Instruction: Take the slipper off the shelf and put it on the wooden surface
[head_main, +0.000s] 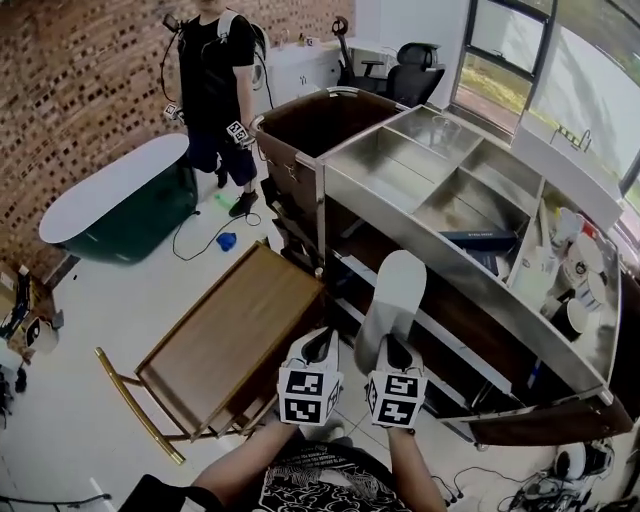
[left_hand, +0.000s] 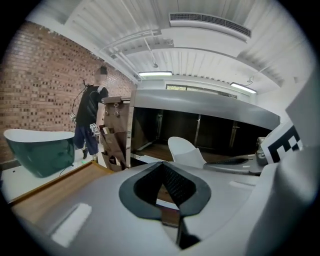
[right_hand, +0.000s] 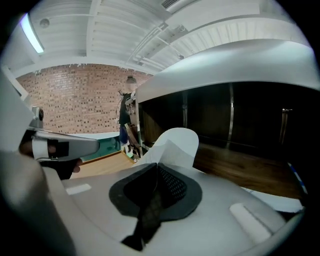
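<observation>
Our right tool (head_main: 398, 350) is clamped on the white slipper (head_main: 395, 295), just right of the wooden tabletop (head_main: 225, 340); our left tool (head_main: 320, 345), jaws together and empty, sits at its right edge.

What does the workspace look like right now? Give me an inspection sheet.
Surface: brown wooden tray table, nothing seen on top.
Job's things: flat white slipper, held in the air in front of the steel shelf unit, not yet on the wood.
Clutter: white cups in the unit's right end; small blue object on the floor.
Grippers: right gripper, jaws shut on the slipper's end; left gripper, jaws together, empty.
Cables: black cable on the floor; cable tangle at lower right.
Surroundings: brick wall, green bathtub, standing person.
</observation>
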